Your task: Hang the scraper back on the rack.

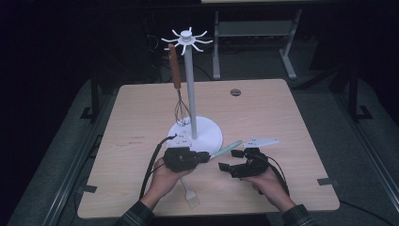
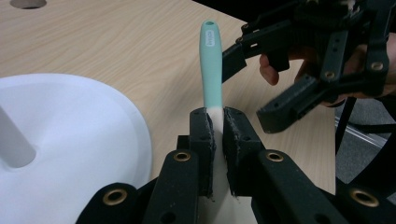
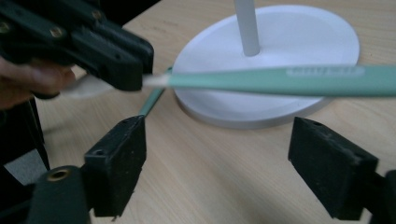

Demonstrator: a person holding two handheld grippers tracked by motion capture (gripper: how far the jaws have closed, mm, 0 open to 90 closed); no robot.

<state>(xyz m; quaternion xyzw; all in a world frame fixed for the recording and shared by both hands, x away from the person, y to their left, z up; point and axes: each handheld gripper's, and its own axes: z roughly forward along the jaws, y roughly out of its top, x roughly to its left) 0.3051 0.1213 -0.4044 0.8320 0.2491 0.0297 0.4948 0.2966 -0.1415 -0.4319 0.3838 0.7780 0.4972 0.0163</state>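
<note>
The left gripper (image 2: 215, 135) clamps a pastry brush (image 2: 211, 70) at the white neck where its mint-green handle begins, holding it just above the surface near the front edge, bristles trailing back toward the person. The handle's long axis runs level, pointing rightward straight at the right gripper (image 3: 217, 154), whose jaws stand apart beneath the handle, pads clear of it. That nearer right gripper is placed to take the free end. Just beyond both, toward the surface's centre, the white round base (image 1: 207, 134) of a hook stand (image 1: 190, 70) carries a whisk (image 1: 178, 89) hanging from one top hook; the other hooks are bare.
</note>
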